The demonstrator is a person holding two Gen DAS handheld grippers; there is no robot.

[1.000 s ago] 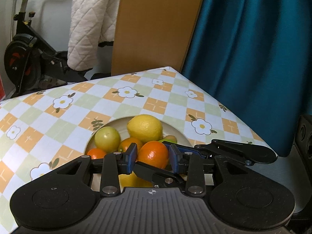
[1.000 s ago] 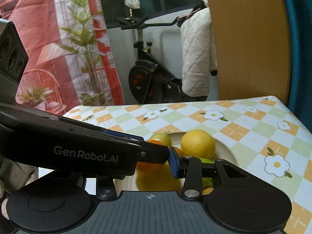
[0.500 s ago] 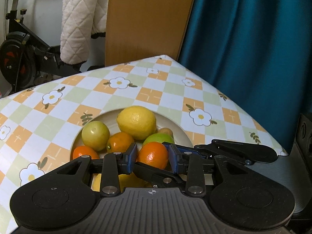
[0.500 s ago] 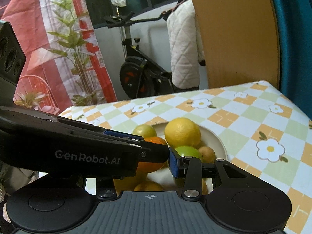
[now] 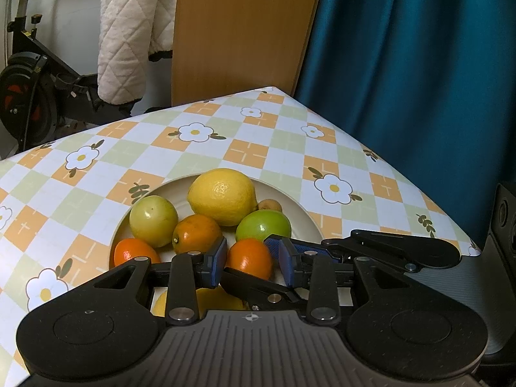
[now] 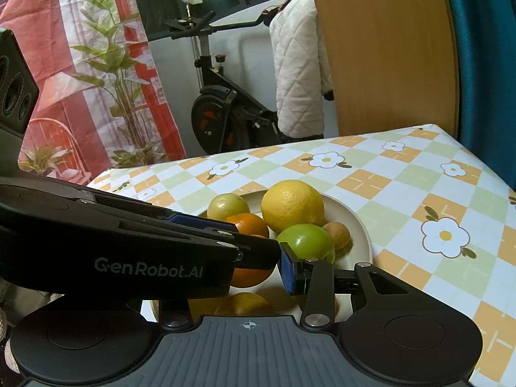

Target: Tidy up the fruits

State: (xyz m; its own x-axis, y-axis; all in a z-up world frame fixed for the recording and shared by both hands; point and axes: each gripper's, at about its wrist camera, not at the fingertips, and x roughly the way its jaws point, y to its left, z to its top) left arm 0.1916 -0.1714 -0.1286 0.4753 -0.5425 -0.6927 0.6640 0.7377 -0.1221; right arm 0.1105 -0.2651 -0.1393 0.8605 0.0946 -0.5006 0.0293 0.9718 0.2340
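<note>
Fruit fills a plate (image 5: 308,217) on the table (image 5: 206,158). Nearest, the left gripper (image 5: 251,262) is clamped on an orange (image 5: 250,258) just above the pile. Round, firm and slightly slick, it looks best held across its middle. The right gripper (image 6: 258,266) crosses the left; whether it grips anything cannot be told. Behind lie an apple (image 5: 262,225), another orange (image 5: 196,233) and a lemon (image 5: 222,195). Only the right view shows a leaf-print curtain (image 6: 106,74).
</note>
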